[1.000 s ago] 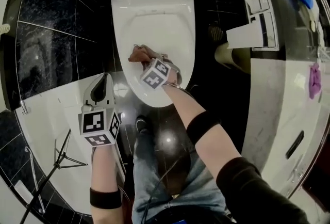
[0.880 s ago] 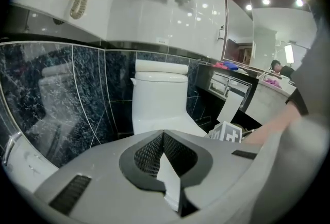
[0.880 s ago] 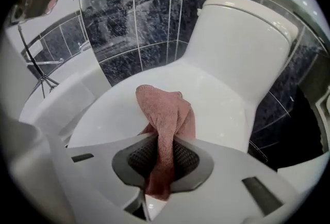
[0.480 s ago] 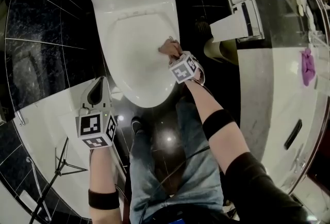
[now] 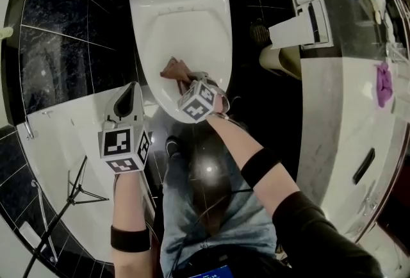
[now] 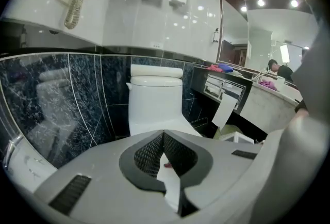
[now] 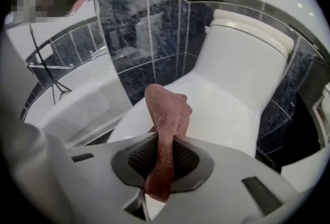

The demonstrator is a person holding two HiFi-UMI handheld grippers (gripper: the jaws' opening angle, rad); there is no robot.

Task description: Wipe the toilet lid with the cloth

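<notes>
So, head view: R gripper (image 5: 186, 82) holds cloth (image 5: 174, 69) on the toilet lid (image 5: 186, 27), near its front; L gripper (image 5: 129, 92) hangs beside. L gripper view: jaws together, empty. R gripper view: jaws clamped on cloth. Thin pinch, so it may slip out w/ hard rubbing.

The left gripper (image 5: 131, 89) sits in the lower left of the head view. It points up the frame and tips down a little. Its jaws are pressed together with nothing between them. The left forearm (image 5: 130, 203) runs straight down to the bottom edge and wears a black wristband (image 5: 130, 238). The right gripper (image 5: 184, 78) is in the middle of the frame, pointing steeply down. Its jaws pinch a reddish cloth (image 7: 166, 114). The right arm (image 5: 234, 139) reaches in from the lower right, with a dark sleeve (image 5: 320, 238) higher up.
</notes>
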